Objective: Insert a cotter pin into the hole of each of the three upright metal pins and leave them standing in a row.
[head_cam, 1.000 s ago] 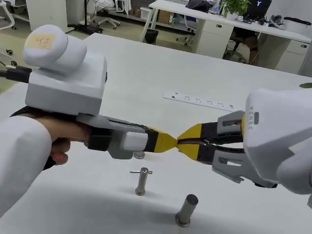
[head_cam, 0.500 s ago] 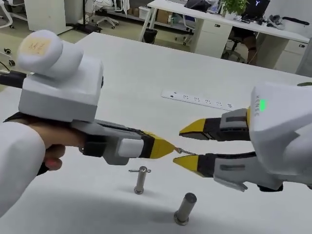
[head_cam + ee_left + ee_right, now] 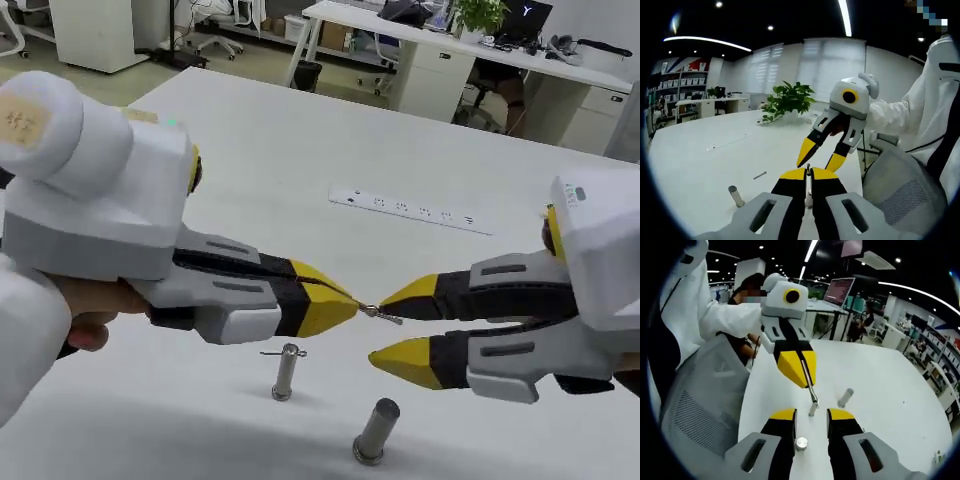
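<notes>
Showing a cotter pin [image 3: 381, 314] carried at mid-frame of the head view. Your left tool [image 3: 347, 306] has its yellow jaws pressed together on one end of the wire, and the free end juts toward your right tool [image 3: 380, 331]. That tool's jaws stand apart, one above and one below the wire, apparently without touching it.

On the white bench [image 3: 300, 180], at lower centre, the fitted metal pin [image 3: 285, 373] stands upright with an inserted cotter pin [image 3: 283, 352] through its head. The bare metal pin [image 3: 376, 430], to its lower right, has none. A third metal pin [image 3: 845, 397] stands right of centre in the right gripper view (whether it is fitted cannot be told).

By this judgement one pin is done, and the carried wire has yet to reach a hole.

Hazards from here:
- The wire is pinched near its end alone, so it may swivel or slip out if you close the right tool off-line against it.
- A hard squeeze could bend the wire, and it would then refuse the hole.
- The metal pins stand free on the bench. A jaw brushing one as you come down, or a sideways push while threading, could topple it and break the row.
- The fitted metal pin stands just beside the bare one, so keep both tools clear of it.
</notes>
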The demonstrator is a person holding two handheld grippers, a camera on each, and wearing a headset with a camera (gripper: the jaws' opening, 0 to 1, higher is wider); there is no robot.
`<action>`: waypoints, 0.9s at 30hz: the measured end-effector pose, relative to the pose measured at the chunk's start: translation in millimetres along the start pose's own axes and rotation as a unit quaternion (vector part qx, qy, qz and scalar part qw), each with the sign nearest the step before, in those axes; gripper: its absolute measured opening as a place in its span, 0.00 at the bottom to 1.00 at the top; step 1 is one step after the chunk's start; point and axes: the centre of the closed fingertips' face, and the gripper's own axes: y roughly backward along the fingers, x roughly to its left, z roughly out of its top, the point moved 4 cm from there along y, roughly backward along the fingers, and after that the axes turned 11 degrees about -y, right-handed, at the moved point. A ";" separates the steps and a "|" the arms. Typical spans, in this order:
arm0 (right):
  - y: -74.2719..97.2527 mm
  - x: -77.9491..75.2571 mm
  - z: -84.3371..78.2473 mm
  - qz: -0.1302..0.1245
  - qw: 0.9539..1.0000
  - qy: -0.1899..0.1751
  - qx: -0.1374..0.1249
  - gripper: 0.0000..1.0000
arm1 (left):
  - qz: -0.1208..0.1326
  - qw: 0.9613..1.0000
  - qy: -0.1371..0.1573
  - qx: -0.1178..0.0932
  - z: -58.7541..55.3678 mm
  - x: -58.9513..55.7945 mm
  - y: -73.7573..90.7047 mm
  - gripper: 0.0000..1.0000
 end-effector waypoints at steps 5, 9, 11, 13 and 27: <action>-2.0 12.5 4.3 0.047 0.998 -0.030 -0.025 0.17 | -0.012 0.999 -0.032 0.001 2.1 -6.3 -0.1 0.00; -3.2 15.2 6.2 0.051 0.997 -0.039 -0.034 0.13 | -0.020 0.999 -0.039 -0.004 4.2 -9.7 -1.3 0.00; -3.3 16.0 6.0 0.052 0.997 -0.040 -0.036 0.08 | -0.021 0.999 -0.046 -0.008 6.1 -9.9 -1.3 0.00; -2.7 16.4 6.2 0.052 0.997 -0.038 -0.038 0.03 | -0.026 0.998 -0.048 -0.009 6.9 -10.8 -1.3 0.00; 7.3 20.6 6.5 0.060 0.997 -0.034 -0.039 0.00 | -0.051 0.997 -0.059 0.009 1.8 -17.6 -8.4 0.00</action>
